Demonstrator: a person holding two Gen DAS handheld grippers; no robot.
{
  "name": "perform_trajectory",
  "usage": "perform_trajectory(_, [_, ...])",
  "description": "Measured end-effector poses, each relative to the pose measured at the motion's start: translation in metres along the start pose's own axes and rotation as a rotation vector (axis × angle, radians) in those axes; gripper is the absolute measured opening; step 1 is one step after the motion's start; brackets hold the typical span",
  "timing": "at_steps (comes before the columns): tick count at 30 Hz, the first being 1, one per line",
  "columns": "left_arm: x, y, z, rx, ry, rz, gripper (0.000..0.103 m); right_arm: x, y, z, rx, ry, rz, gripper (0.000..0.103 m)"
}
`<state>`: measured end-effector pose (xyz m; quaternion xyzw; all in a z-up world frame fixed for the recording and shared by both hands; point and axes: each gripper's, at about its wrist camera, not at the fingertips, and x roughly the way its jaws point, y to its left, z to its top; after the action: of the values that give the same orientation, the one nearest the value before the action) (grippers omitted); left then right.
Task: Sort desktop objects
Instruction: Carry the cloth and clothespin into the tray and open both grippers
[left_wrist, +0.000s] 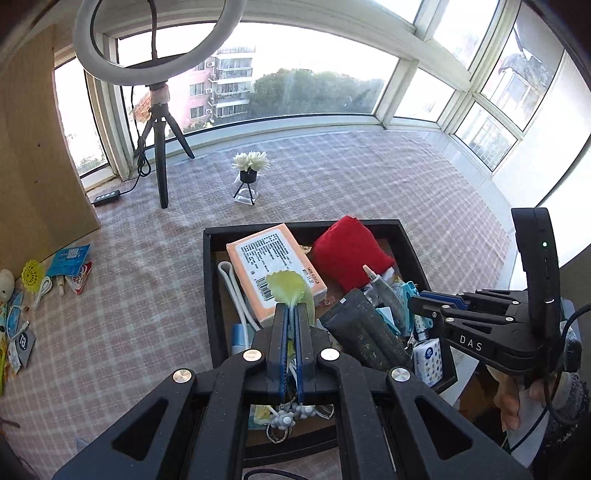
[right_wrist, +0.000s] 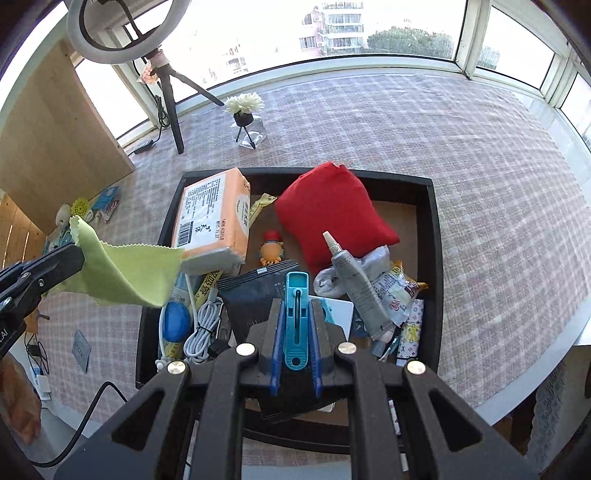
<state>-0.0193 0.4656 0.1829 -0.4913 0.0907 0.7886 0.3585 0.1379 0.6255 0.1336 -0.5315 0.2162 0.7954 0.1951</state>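
My left hand-held gripper (left_wrist: 291, 310) pinches a green cloth (right_wrist: 122, 271) above the black tray (right_wrist: 437, 258); my right hand-held gripper (right_wrist: 295, 306), marked "DAS", clamps a teal clip (right_wrist: 297, 317) over the tray.

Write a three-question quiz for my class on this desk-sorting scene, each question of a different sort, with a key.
1. True or false: the left tongs are shut on a light green cloth.
2. Multiple choice: what do the right tongs grip? A) a grey tube B) a teal clip C) a white cable
3. Fill in: the orange tissue pack and the red pouch lie inside the black ____.

Key
1. True: the cloth hangs pinched between the pads.
2. B: the teal clip sits between the pads, while the grey tube and white cable lie in the tray.
3. tray
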Motion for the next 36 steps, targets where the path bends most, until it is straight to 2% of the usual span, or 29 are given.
perform_trajectory(3, [0.01, -0.016, 0.004, 0.015, 0.015, 0.0, 0.003, 0.001, -0.013, 0.0, 0.007, 0.006, -0.006, 0.013])
perform_trajectory(5, [0.018, -0.024, 0.006, 0.026, 0.038, -0.005, 0.008, 0.004, -0.015, 0.001, -0.013, 0.02, 0.003, 0.015])
perform_trajectory(7, [0.026, -0.028, 0.006, 0.028, 0.066, 0.002, 0.046, 0.007, -0.016, 0.0, -0.02, 0.04, -0.018, 0.031])
perform_trajectory(8, [0.026, -0.029, 0.005, 0.032, 0.057, 0.006, 0.051, 0.006, -0.016, 0.0, -0.025, 0.032, -0.029, 0.044])
perform_trajectory(9, [0.026, -0.03, 0.004, 0.036, 0.055, 0.015, 0.053, 0.005, -0.016, 0.0, -0.033, 0.018, -0.036, 0.049])
perform_trajectory(20, [0.017, -0.008, -0.007, -0.003, 0.036, 0.099, 0.052, 0.003, 0.004, 0.005, -0.076, 0.0, -0.023, 0.049])
perform_trajectory(29, [-0.008, 0.022, -0.025, -0.045, -0.008, 0.171, 0.053, 0.003, 0.053, 0.002, -0.155, -0.022, -0.007, 0.049])
perform_trajectory(36, [-0.02, 0.055, -0.042, -0.093, -0.013, 0.212, 0.053, 0.006, 0.098, -0.003, -0.232, -0.034, 0.015, 0.049])
